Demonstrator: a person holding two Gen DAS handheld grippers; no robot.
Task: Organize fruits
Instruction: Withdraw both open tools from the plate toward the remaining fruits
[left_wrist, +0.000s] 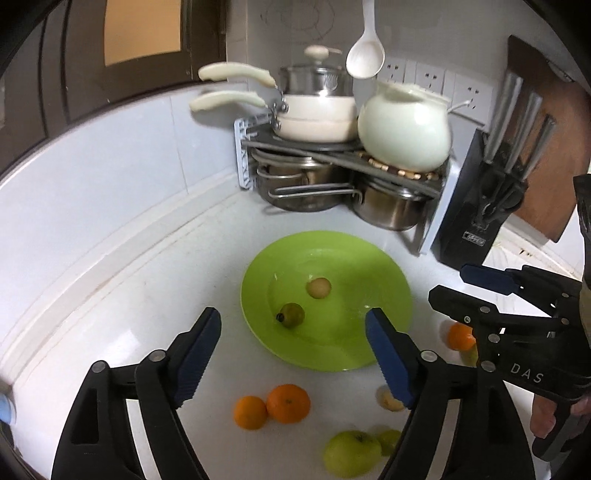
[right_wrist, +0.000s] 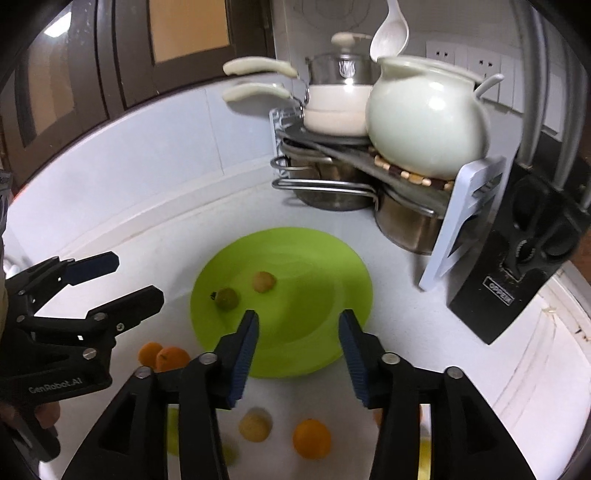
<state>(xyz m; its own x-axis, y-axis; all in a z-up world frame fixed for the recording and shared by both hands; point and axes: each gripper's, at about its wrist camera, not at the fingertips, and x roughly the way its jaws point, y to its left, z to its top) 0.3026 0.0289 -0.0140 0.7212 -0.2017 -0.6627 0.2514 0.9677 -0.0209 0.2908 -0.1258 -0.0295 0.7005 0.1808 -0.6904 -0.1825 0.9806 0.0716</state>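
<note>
White worktop (left_wrist: 129, 288) meeting a pale tiled wall (left_wrist: 110, 177); corner rack (left_wrist: 332, 147) bearing pots, black knife block (left_wrist: 476, 206), wall sockets (left_wrist: 428, 77), dark-framed cabinet doors (right_wrist: 184, 33) at left.

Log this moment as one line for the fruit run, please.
left tool: open, empty | right tool: open, empty | green plate: two small fruits | oranges, green apple: on counter

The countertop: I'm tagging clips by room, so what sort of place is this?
Most likely a home kitchen: pots stacked on a corner rack, a knife block beside it, and wall sockets above a white counter.
</note>
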